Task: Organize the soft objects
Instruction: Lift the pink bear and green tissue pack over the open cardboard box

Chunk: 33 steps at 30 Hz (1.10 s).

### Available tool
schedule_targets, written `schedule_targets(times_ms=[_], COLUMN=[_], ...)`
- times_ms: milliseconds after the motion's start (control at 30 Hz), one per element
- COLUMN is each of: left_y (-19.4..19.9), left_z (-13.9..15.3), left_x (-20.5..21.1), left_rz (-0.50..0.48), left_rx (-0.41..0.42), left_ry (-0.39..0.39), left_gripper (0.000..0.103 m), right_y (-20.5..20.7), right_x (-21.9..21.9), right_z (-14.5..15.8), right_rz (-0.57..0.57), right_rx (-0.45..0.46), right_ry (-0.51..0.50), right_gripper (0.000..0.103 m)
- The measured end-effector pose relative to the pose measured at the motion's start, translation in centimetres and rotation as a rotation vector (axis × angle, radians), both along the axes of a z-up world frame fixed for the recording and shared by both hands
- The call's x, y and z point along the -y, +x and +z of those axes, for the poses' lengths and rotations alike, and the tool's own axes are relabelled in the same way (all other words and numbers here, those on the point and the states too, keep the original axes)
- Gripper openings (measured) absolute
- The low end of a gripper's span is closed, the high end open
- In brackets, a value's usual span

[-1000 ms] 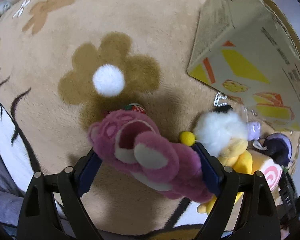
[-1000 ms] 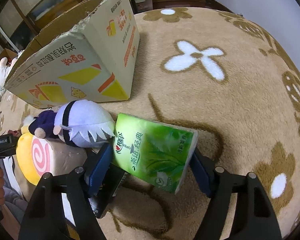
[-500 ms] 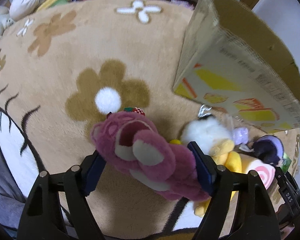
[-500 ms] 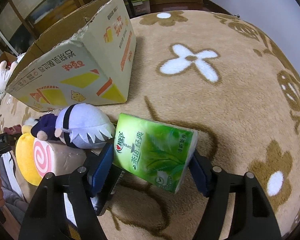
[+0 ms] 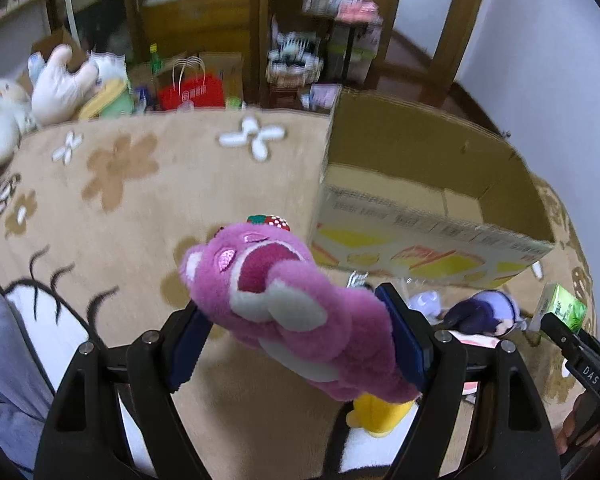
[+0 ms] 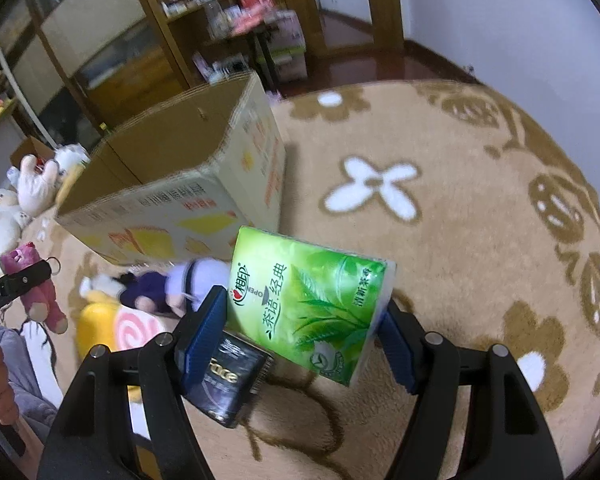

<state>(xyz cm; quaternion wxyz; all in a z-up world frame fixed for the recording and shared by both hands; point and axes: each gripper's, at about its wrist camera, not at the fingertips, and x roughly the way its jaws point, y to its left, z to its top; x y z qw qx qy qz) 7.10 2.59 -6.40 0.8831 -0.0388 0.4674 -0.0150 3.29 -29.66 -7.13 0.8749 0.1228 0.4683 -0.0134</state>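
We see a beige plush carpet [image 6: 460,240] patterned with brown and white flowers, ringed by wooden shelving [image 5: 204,20] crammed with blurred clutter, a red paper bag [image 5: 190,90], pale stuffed animals [image 5: 56,80] at its far edge and a white wall [image 6: 520,12]. An open cardboard box [image 5: 432,236] stands on the carpet, and just in front of it lie a purple-haired doll [image 6: 172,288] and a yellow swirl-roll plush [image 6: 116,324]. Our left gripper [image 5: 296,328] is clamped on the pink bear plush [image 5: 284,308] above the carpet, while our right gripper [image 6: 300,332] grips the green tissue pack [image 6: 308,304] near the box's corner, a dark packet [image 6: 232,376] lying under it.
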Motion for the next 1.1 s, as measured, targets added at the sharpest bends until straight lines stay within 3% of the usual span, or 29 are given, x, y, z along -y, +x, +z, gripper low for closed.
schedule_targets(times_ms=[300, 700, 1100], left_y=[-1.8, -1.5, 2.3], left_z=[4.0, 7.2, 8.6], left_x=[0.1, 3.7, 7.4], left_rz=[-0.032, -0.139, -0.205], left_rx=[0.192, 0.289, 0.369], left_ry=[0.043, 0.104, 0.201], left_gripper=[0.079, 0.079, 0.080], right_y=[-0.5, -0.1, 4.6], right_x=[-2.0, -4.6, -5.4], right_z=[3.4, 6.6, 7.6], right_rz=[0.078, 0.151, 0.199], right_rx=[0.182, 0.338, 0.404], right_ry=[-0.032, -0.058, -0.071], right_gripper=[0.076, 0.076, 0.076])
